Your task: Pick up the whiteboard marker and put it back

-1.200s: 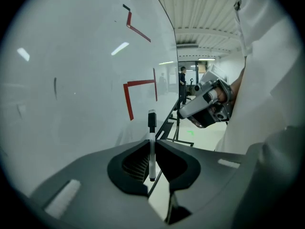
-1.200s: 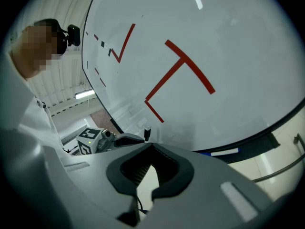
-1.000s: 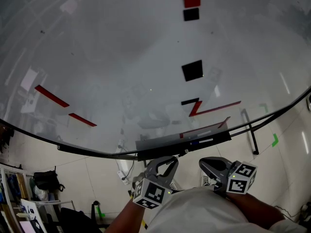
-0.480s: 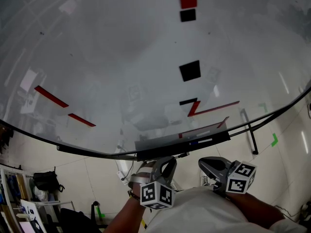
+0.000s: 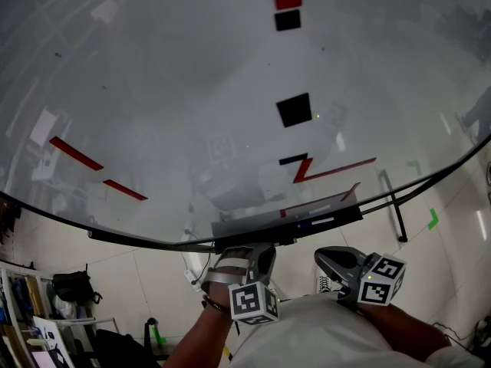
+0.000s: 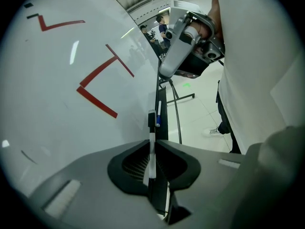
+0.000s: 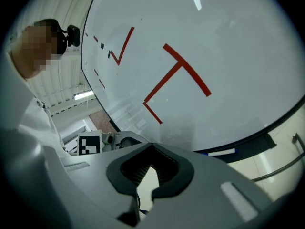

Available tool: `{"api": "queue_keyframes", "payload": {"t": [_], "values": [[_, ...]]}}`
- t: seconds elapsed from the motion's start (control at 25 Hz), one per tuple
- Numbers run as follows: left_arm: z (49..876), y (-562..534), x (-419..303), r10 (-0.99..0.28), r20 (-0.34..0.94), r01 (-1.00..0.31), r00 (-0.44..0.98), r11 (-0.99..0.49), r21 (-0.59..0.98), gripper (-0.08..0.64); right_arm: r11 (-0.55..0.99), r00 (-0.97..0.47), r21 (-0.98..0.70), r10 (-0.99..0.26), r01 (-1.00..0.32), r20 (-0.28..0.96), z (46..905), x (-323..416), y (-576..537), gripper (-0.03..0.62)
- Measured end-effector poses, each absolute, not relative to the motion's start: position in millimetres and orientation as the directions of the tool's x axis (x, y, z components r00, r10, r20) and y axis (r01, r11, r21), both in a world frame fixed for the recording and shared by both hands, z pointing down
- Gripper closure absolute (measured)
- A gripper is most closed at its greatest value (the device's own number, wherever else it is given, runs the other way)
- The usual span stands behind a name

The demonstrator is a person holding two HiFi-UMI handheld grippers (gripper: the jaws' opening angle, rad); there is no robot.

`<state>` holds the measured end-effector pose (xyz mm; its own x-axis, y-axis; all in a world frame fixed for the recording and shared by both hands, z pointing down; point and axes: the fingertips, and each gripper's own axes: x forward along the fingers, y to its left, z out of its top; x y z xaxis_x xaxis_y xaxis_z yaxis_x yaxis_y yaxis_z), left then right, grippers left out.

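Left tongs [image 6: 151, 142] are closed on a thin white whiteboard marker with a black cap [image 6: 151, 152]. The marker stands between the pads, cap end pointing away along the tray. Right tongs [image 7: 151, 146] are closed too, tips touching, nothing between them. In the head view the right tongs [image 5: 322, 256] hang below the tray, apart from it.

Held marker sits right at the dark marker tray [image 6: 163, 124] on the board's lower edge. A second white marker with a blue cap [image 6: 158, 112] lies on the tray just beyond. In the head view the left tongs [image 5: 252, 253] are up against the tray's [image 5: 253, 227] underside edge.

Versus a second ago: the left tongs have moved up from below the tray to it and turned, marker cube now facing lower right. Right tongs unchanged.

Beyond is the large white glossy whiteboard [image 5: 176, 90] with red line marks [image 5: 330, 171] and black squares [image 5: 294, 110].
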<state>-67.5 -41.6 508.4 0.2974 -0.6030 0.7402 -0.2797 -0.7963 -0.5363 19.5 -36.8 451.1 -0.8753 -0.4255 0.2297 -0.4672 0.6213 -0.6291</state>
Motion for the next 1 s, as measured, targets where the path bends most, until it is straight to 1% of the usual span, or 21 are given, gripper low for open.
{"api": "queue_keyframes", "payload": {"t": [0.16, 0.4, 1.0], "values": [[517, -43, -68, -0.593, 0.761, -0.245, 0.264, -0.804, -0.541, 0.505, 0.622, -0.875, -0.628, -0.427, -0.467, 0.228, 451, 20, -37, 0.592], [540, -48, -78, -0.553, 0.816, -0.217, 0.165, -0.828, -0.517, 0.505, 0.622, -0.874, -0.628, -0.431, -0.468, 0.224, 449, 22, -36, 0.592], [565, -57, -76, -0.523, 0.842, -0.209, 0.133, -0.845, -0.492, 0.504, 0.615, -0.867, -0.628, -0.446, -0.477, 0.222, 449, 30, -35, 0.592]]}}
